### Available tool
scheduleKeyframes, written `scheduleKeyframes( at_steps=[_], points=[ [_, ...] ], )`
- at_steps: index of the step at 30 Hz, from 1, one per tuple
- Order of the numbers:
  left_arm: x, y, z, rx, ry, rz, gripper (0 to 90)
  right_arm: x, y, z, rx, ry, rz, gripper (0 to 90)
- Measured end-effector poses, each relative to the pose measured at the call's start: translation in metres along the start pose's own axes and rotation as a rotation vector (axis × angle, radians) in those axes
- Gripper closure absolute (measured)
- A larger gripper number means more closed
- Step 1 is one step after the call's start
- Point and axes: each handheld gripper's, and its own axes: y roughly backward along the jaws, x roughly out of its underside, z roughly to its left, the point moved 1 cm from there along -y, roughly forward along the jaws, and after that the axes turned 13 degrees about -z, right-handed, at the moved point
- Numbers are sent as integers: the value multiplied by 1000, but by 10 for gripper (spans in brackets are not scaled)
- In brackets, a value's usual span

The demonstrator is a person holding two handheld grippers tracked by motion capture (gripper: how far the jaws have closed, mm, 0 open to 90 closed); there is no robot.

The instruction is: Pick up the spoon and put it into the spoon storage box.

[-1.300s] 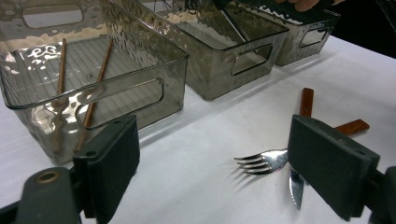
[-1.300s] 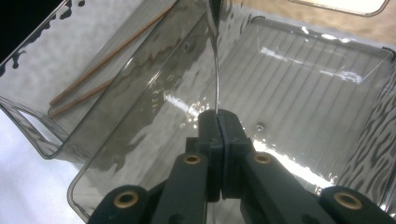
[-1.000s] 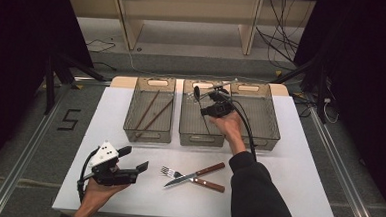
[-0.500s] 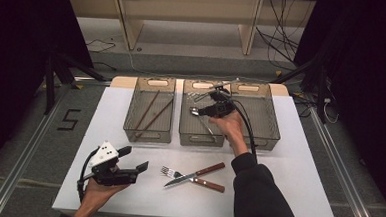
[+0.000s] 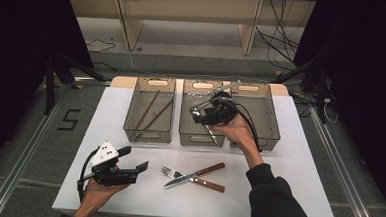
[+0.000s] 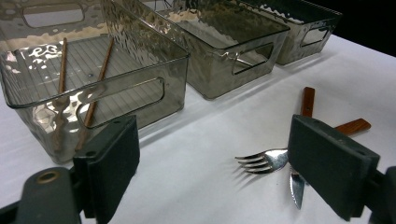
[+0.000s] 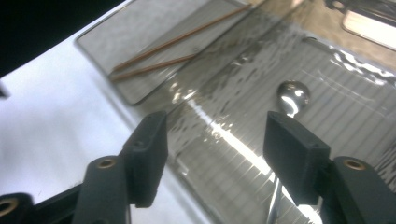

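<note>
Right hand-held gripper (image 5: 196, 114): released, jaws just opened, over middle bin (image 5: 190, 127)
Spoon (image 7: 293, 97): lying in middle bin
Left hand-held gripper (image 5: 133, 160): released, empty, near fork (image 6: 264, 160)

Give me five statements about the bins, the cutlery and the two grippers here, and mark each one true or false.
1. Two chopsticks lie in the left bin. True.
2. The right gripper is shut on a spoon. False: its jaws have just been opening, and the spoon lies loose on the floor of the middle bin.
3. A fork and a knife lie crossed on the white table, in front of the bins. True.
4. The left gripper holds the fork. False: its jaws stand open and apart from the fork, with nothing between them.
5. The chopsticks share a bin with the spoon. False: they lie in neighbouring bins.
</note>
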Motion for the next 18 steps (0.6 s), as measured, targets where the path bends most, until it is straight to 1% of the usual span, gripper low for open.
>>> scheduleKeyframes(
  at_steps=[3, 5, 8, 10, 13, 16, 18],
  points=[
    [0, 0, 0, 0, 1, -2, 166, 2, 7, 8, -25, 47, 15, 365],
    [0, 0, 0, 0, 2, -1, 166, 3, 11, 13, -40, 73, 13, 353],
    [0, 0, 0, 0, 4, -5, 166, 6, 17, 20, -62, 93, 17, 334],
    [-1, 1, 0, 2, 5, -6, 166, 7, 20, 24, -77, 119, 17, 327],
    [-1, 0, 0, 4, 6, -8, 166, 11, 23, 32, -97, 155, 49, 322],
    [-1, 0, -1, 5, 6, -9, 165, 16, 25, 39, -111, 206, 74, 313],
    [-1, 0, -1, 6, 5, -8, 164, 19, 26, 43, -119, 225, 87, 306]
  ],
)
